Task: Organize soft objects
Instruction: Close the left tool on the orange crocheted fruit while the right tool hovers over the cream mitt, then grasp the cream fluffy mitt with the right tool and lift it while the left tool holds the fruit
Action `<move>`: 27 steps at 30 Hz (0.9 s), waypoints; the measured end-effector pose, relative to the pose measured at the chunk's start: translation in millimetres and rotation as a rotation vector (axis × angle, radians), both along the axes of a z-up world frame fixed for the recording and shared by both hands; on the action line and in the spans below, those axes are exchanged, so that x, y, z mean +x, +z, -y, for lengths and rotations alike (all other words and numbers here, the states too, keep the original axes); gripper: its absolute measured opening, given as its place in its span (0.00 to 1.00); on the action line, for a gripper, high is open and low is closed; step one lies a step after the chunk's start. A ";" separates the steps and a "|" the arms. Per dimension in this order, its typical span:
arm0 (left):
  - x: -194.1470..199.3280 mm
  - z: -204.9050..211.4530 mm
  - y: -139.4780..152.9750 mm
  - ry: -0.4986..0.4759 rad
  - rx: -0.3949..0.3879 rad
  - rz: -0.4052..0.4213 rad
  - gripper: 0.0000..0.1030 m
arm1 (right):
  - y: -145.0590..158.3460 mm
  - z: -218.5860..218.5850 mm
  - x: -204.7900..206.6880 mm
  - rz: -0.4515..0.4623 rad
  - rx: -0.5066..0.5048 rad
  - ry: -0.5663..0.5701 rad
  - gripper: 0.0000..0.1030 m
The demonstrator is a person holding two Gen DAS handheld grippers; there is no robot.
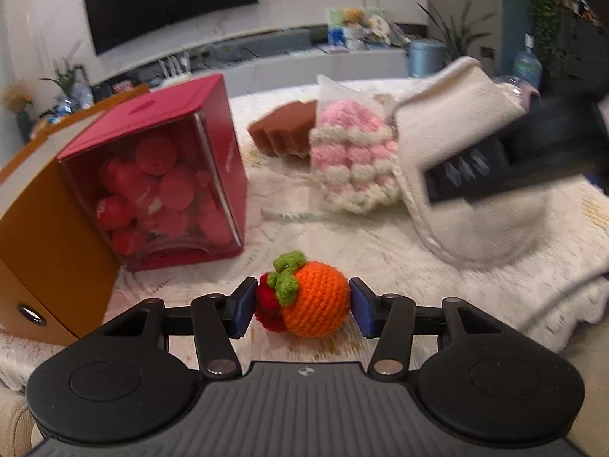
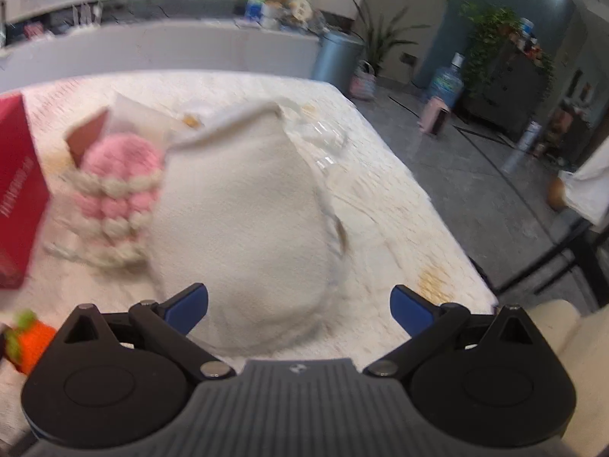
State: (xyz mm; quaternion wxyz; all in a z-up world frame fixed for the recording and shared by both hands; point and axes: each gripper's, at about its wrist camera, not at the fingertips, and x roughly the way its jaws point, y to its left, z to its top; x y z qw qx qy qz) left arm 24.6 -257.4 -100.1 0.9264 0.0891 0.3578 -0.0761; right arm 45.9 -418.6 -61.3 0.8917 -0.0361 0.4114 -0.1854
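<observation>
My left gripper [image 1: 302, 306] is shut on a crocheted orange fruit [image 1: 318, 299] with a green leaf top and a red part on its left side, just above the white lace cloth. The same fruit shows at the lower left of the right wrist view [image 2: 30, 342]. My right gripper [image 2: 298, 310] is open, its blue pads either side of the near end of a cream fleece pouch [image 2: 243, 221]. In the left wrist view the pouch [image 1: 468, 152] lies at the right with the right gripper over it. A pink and white crocheted piece [image 1: 352, 156] lies beside the pouch [image 2: 118, 194].
A red box with a clear front [image 1: 160, 175] full of red rounded items stands at the left, against an orange box [image 1: 42, 236]. A brown ridged block [image 1: 285, 133] lies behind the pink piece. Clear plastic wrap [image 2: 323, 141] lies past the pouch. The table edge [image 2: 456, 251] drops off at the right.
</observation>
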 end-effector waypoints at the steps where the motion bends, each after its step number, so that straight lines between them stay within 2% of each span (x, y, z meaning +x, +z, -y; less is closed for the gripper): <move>1: -2.2 -1.0 1.5 -0.018 0.011 -0.003 0.58 | 1.0 -0.4 0.8 0.017 0.013 0.009 0.97; 5: -12.8 -8.6 4.4 -0.107 0.090 -0.019 0.58 | -6.0 -7.5 9.1 0.005 -0.017 0.039 0.97; 8: -23.4 -18.6 5.5 -0.132 0.089 -0.018 0.58 | -11.9 -14.7 15.6 -0.032 -0.028 0.050 0.97; 11: -29.2 -22.2 1.3 -0.161 0.074 -0.013 0.58 | -9.1 -23.2 19.7 -0.004 -0.033 0.025 0.97; 14: -32.1 -16.7 -7.8 -0.210 0.097 -0.016 0.58 | -12.9 -33.6 23.3 -0.002 -0.115 0.023 0.97; 16: -35.3 -12.6 -9.1 -0.240 0.128 0.012 0.58 | -22.5 -39.5 27.6 -0.054 -0.193 0.045 0.97; 19: -35.7 -12.0 -8.9 -0.276 0.124 0.018 0.58 | -35.4 -40.6 30.6 -0.093 -0.275 0.034 0.98; 22: -32.1 -9.6 -10.1 -0.283 0.141 0.011 0.58 | -39.9 -32.6 32.3 -0.054 -0.245 0.033 0.98; 27: -28.3 -7.5 -7.6 -0.292 0.152 -0.009 0.58 | -49.7 -23.6 39.7 -0.053 -0.236 0.047 0.98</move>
